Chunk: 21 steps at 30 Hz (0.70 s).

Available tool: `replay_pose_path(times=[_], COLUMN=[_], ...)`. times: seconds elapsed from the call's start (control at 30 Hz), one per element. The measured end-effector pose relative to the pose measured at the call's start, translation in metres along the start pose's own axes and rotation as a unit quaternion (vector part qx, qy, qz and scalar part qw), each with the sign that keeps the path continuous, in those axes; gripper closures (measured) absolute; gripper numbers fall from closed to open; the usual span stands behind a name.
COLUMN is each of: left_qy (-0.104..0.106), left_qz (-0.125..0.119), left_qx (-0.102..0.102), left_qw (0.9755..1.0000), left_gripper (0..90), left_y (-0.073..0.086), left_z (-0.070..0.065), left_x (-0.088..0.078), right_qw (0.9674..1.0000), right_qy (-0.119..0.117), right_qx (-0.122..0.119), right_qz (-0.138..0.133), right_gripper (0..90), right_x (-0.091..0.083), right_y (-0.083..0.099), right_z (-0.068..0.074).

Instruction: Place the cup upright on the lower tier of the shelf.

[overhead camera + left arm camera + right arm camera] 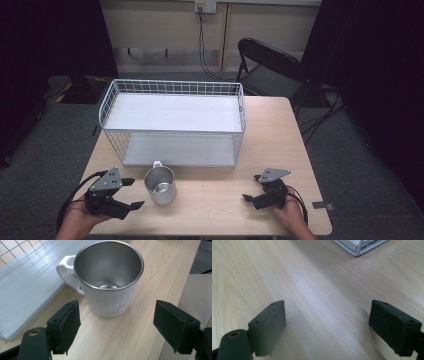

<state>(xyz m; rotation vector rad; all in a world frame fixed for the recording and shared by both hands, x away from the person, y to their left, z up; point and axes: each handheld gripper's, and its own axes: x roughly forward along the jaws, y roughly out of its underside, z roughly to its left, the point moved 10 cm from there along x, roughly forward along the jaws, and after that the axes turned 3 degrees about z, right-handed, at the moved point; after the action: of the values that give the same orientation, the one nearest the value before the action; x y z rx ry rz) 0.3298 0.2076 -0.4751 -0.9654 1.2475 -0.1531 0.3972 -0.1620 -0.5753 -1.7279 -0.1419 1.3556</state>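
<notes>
Both grippers low, jaws apart

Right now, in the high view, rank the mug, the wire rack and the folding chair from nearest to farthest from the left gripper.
1. Mug: just right of the left gripper, on the table.
2. Wire rack: behind the mug, mid-table.
3. Folding chair: beyond the table's far right corner, on the floor.

Mug (160, 185): white outside, steel-lined, empty, upright on the table; white handle turned away from the left gripper (132, 193), toward the rack; it stands just ahead of that gripper's wide-apart jaws, untouched.
</notes>
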Motion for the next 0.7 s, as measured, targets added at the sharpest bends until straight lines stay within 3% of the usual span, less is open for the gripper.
replay_pose_path(times=[0.33, 0.7], left_qy=[0.002, 0.006], left_qz=[-0.004, -0.017], left_qx=[0.007, 0.013], left_qw=[1.0, 0.9998], left_gripper=[20.9, 20.5], left_y=[-0.009, -0.029], left_z=[-0.003, -0.009], left_x=[-0.003, 0.008], right_qw=[1.0, 1.0], right_qy=[0.0, 0.0], right_qx=[0.0, 0.0], right_qz=[0.0, 0.0], right_gripper=[13.2, 13.2], right_x=[0.0, 0.0], right_y=[0.0, 0.0], right_z=[0.0, 0.0])
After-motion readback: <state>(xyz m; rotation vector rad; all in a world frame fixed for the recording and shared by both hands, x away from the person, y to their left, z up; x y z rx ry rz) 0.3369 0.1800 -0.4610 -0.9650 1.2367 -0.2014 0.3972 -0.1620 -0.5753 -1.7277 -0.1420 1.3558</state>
